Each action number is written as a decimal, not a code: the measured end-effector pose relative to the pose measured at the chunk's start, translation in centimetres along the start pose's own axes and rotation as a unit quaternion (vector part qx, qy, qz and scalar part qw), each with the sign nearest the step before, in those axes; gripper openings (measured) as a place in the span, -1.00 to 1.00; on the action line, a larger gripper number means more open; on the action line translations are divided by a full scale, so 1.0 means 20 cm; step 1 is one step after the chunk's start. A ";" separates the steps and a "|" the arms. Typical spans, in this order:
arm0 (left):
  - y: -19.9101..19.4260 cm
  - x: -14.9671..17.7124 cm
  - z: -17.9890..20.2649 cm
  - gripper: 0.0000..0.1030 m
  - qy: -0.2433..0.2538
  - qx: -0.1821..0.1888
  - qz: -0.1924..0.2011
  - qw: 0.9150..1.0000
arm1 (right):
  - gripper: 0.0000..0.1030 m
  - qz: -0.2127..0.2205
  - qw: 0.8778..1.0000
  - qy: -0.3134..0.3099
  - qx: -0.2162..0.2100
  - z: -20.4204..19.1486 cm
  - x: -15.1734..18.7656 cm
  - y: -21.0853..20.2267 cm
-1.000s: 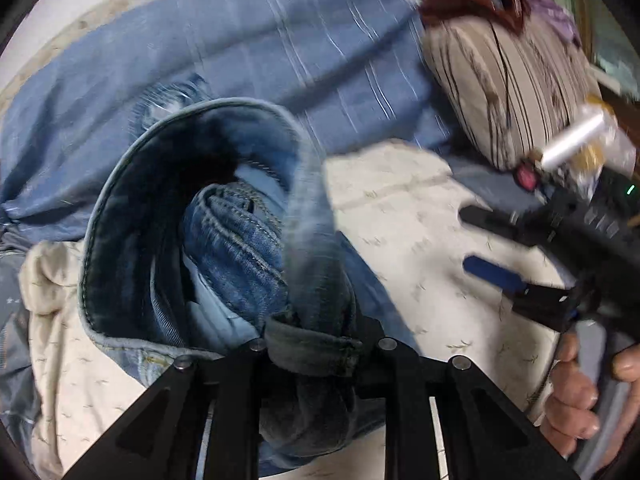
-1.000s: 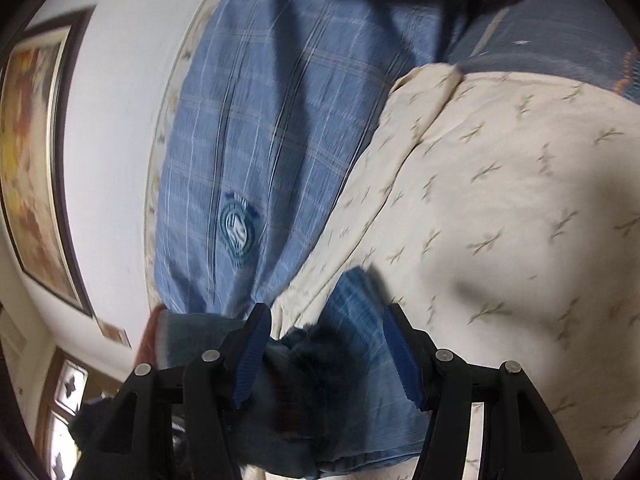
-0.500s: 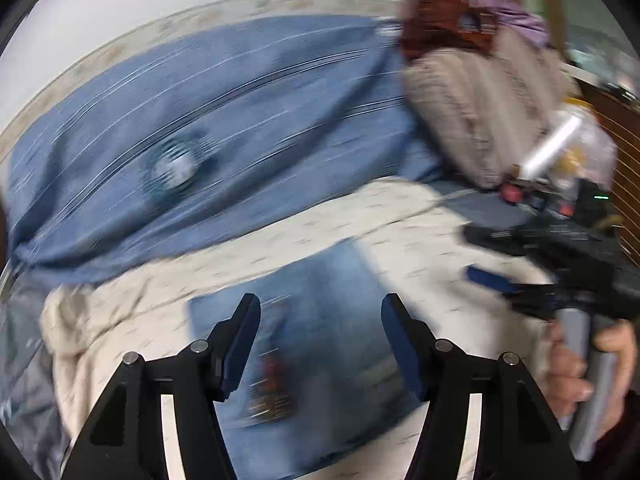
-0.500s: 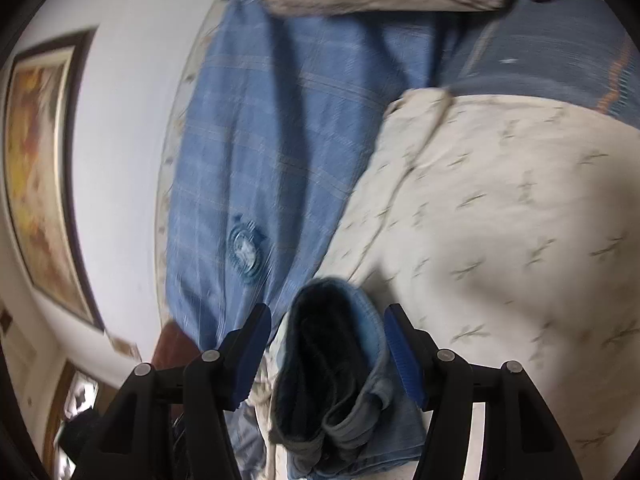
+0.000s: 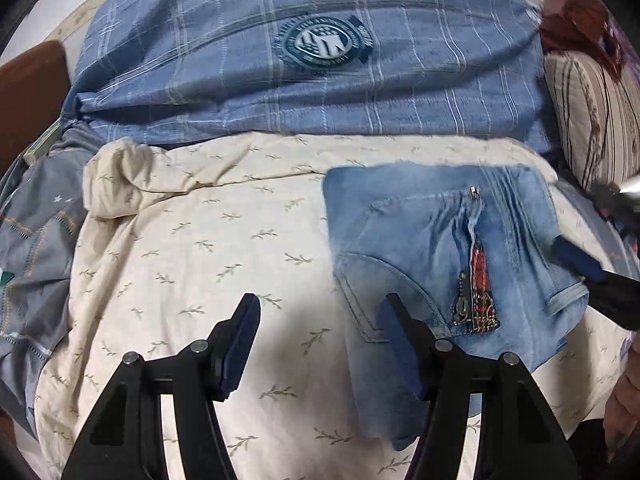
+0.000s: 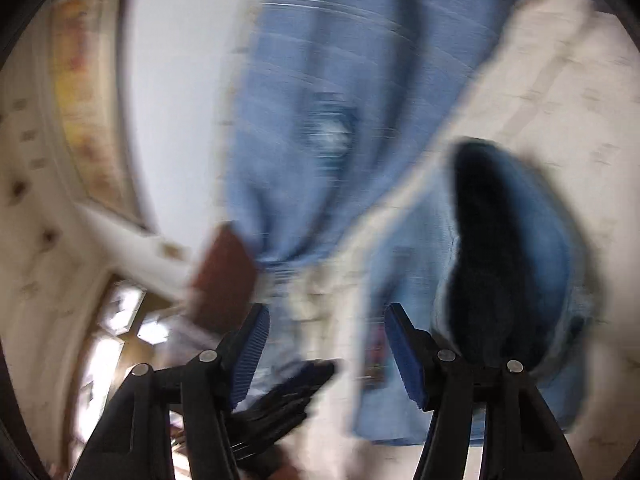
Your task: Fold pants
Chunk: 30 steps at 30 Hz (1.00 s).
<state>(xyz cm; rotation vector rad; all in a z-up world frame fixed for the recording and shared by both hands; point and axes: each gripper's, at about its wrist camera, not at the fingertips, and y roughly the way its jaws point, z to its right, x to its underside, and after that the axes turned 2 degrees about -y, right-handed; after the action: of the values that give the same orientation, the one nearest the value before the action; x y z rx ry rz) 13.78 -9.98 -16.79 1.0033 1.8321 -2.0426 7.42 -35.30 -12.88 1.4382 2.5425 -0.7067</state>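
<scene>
1. Now folded into a compact packet, the jeans lie on the cream leaf-print blanket, right of centre in the left wrist view.
2. Only the left wrist view is sharp. It shows the pocket seams, the zipper fly, a red patch with a small chain and a belt loop at the right edge.
3. The right wrist view is badly blurred. It shows the jeans from the side, with a dark open fold gaping, plus a framed picture on the wall that the other view lacks.
4. Left gripper: jaws spread, nothing between them, over bare blanket. Its right finger overlaps the near-left edge of the jeans; contact cannot be told.
5. Right gripper: jaws spread, empty. In the left wrist view its blue-padded tip lies over the right edge of the jeans.
6. Behind the blanket lies a blue plaid duvet with a round badge; a striped pillow sits far right.
7. Change: a second ago the left jaws pinched a bunched denim fold; they have just been opening and the cloth now lies flat, released. The right jaws stood apart throughout.
</scene>
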 end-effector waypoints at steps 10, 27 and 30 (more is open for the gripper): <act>0.15 0.07 0.03 0.31 -0.002 0.014 -0.026 1.000 | -0.98 -0.037 0.988 -0.007 0.148 0.28 -0.06 0.05; 0.31 -0.41 0.13 0.31 0.000 -0.001 -0.025 1.000 | -0.83 0.027 0.983 -0.114 0.141 -0.04 -0.30 0.12; 0.42 -0.43 0.16 0.31 0.000 -0.011 -0.053 0.999 | -0.82 -0.007 0.981 -0.094 0.169 0.07 -0.34 0.20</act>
<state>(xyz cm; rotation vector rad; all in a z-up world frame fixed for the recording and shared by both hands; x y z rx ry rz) 23.95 -17.06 -18.30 0.9195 1.9427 -2.0768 14.27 -39.45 -13.05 1.3646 2.3732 -1.2629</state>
